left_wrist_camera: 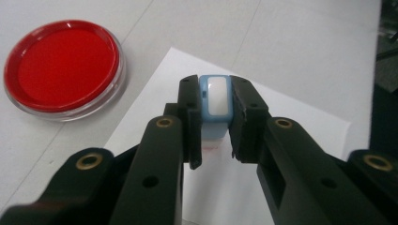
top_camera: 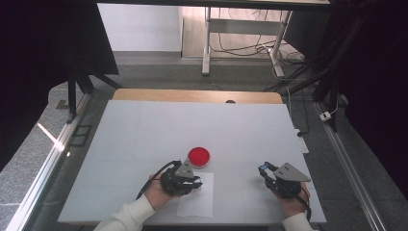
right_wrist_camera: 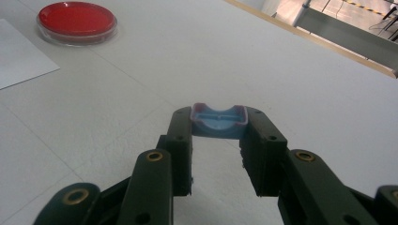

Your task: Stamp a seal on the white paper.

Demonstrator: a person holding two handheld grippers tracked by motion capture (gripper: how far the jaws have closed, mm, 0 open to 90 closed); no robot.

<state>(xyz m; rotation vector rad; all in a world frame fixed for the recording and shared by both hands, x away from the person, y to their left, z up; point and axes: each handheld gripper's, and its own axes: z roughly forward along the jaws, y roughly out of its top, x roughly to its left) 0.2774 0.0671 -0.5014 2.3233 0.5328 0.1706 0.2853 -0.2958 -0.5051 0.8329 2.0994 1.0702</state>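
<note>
The left gripper is clamped on a small blue stamp with a white top. The stamp stands upright, long axis vertical, its lower end on a white sheet of paper lying on the worktop. Just beyond the sheet sits a round red ink pad in a clear dish. The right gripper, well apart from the left, is closed on a blue cap, hollow side up, held level above the worktop.

red ink pad: 1 | paper sheet: 1 | blue stamp: 1 | blue cap: 1
</note>
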